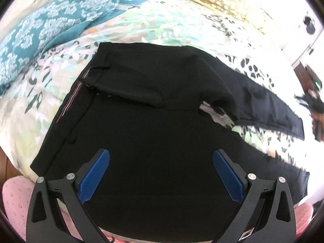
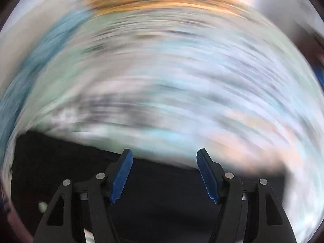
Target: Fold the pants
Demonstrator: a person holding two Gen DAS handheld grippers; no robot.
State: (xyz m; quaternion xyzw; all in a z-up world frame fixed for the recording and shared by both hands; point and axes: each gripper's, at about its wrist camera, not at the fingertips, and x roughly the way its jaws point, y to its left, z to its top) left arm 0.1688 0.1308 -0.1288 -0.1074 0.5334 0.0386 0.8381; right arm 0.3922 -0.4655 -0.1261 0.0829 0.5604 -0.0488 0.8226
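**Waistband near, legs trailing right: the fold runs along that line**

Big picture first: a floral bedsheet [image 1: 141, 30] covers the bed, a teal patterned pillow [image 1: 40, 30] up at the far left; spread across it, the black pants [image 1: 151, 101], waistband [image 1: 68, 101] at the left with its striped lining showing, long axis running from there out to the right, where one leg [image 1: 273, 105] narrows towards its hem; the other leg lies nearer, along the bottom right, partly blurred. Now the tools: the left gripper [image 1: 161, 174] hangs directly above the seat of the pants, jaws spread wide, nothing between the blue pads [image 1: 95, 178]; the right gripper [image 2: 164, 175] stands about half open and empty too, black cloth just below it, its view smeared by motion. Judgement: the left is nearer the waistband, the right nearer the leg ends; the hems want carrying leftward to the waist.
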